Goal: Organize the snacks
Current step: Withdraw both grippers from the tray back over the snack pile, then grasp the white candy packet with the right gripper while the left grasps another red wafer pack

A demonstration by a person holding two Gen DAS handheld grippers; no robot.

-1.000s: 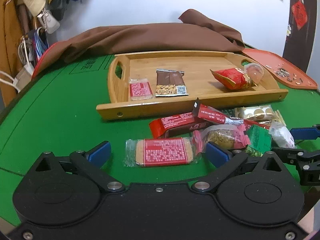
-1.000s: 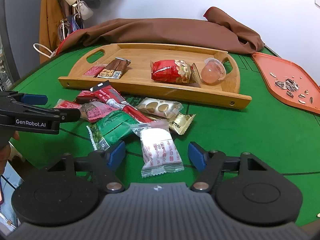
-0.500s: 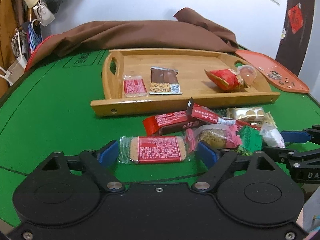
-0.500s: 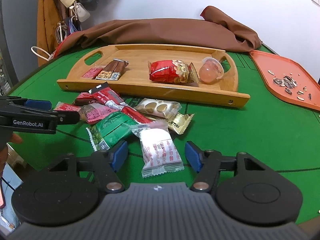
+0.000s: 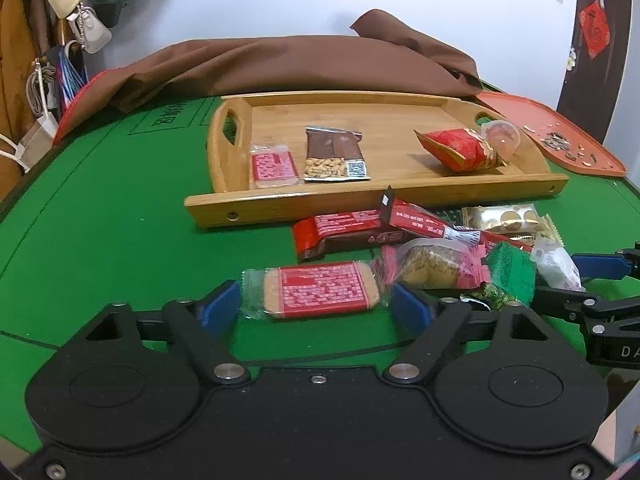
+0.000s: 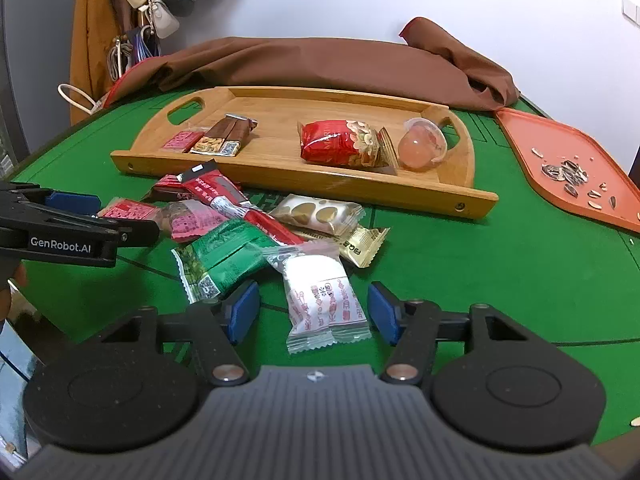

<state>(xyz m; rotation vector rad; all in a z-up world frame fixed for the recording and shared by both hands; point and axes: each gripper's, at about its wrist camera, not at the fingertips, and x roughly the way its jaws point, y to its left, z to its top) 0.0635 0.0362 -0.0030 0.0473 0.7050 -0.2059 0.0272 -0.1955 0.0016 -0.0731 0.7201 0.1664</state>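
Note:
A red-labelled biscuit packet [image 5: 322, 290] lies flat on the green table between the blue pads of my left gripper [image 5: 314, 308]. Its jaws are closing, and the pads stand at the wrapper's two ends without squeezing it. A white sweet packet [image 6: 322, 300] lies between the pads of my right gripper [image 6: 314, 312]; these jaws are closing too, with a gap on each side. Several more wrapped snacks [image 6: 240, 220] are piled between the two grippers. The wooden tray [image 5: 360, 200] behind holds a small red biscuit packet [image 5: 274, 168], a brown nut bar [image 5: 334, 156], a red nut bag [image 5: 460, 150] and a jelly cup [image 5: 502, 136].
A brown cloth [image 5: 300, 64] is bunched behind the tray. An orange tray [image 6: 568, 168] with seed shells sits at the right. Coats and bags [image 6: 132, 20] hang at the far left. Each gripper shows at the side of the other's view. Bare green felt [image 6: 500, 264] lies right of the pile.
Both pairs of jaws have narrowed around their packets, the left more than the right. Neither hand nor any snack has moved.

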